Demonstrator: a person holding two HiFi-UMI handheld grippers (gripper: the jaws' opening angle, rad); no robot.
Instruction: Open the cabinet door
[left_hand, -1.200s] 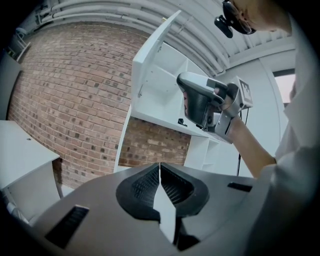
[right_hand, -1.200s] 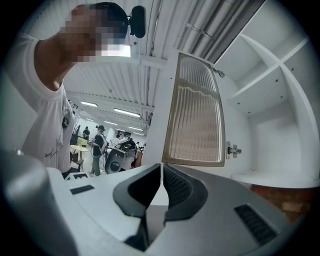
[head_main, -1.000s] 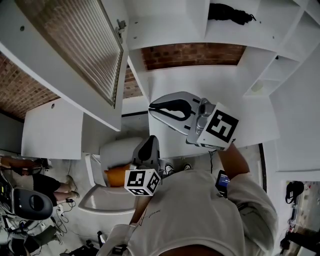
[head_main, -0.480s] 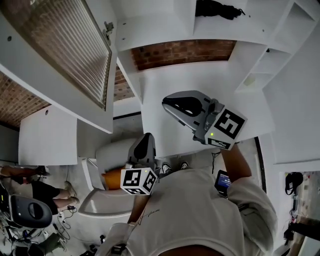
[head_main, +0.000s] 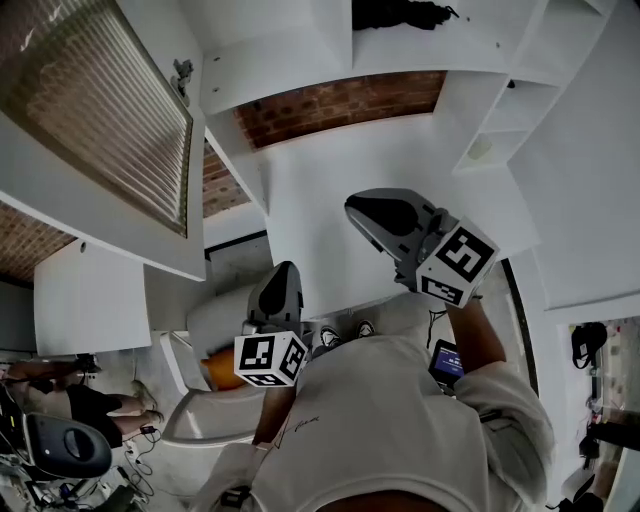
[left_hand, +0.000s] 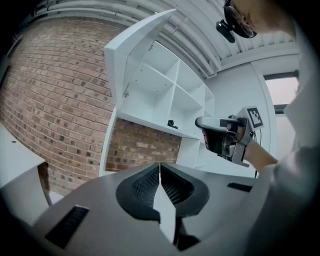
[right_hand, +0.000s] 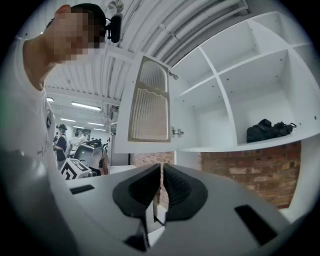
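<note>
The cabinet door (head_main: 95, 130), white-framed with a ribbed glass panel, stands swung wide open at the upper left, clear of the white shelf unit (head_main: 300, 60). In the right gripper view the door (right_hand: 149, 102) hangs open beside its hinge (right_hand: 176, 132). My right gripper (head_main: 360, 210) is shut on nothing and held level in front of the shelves, apart from the door. My left gripper (head_main: 283, 272) sits lower and nearer my body, also shut and holding nothing. Each gripper view shows its own jaws, left (left_hand: 160, 167) and right (right_hand: 162, 170), closed together.
A black bag (right_hand: 267, 130) lies on a shelf of the open unit. Brick wall (head_main: 330, 100) shows behind the lower compartment. A white counter (head_main: 90, 290) and a white chair (head_main: 215, 320) are below left. People (right_hand: 61, 142) and equipment stand further back in the room.
My right gripper has drifted right and away from the open door, staying shut. The left gripper shifted slightly. The door sits further left in the head view.
</note>
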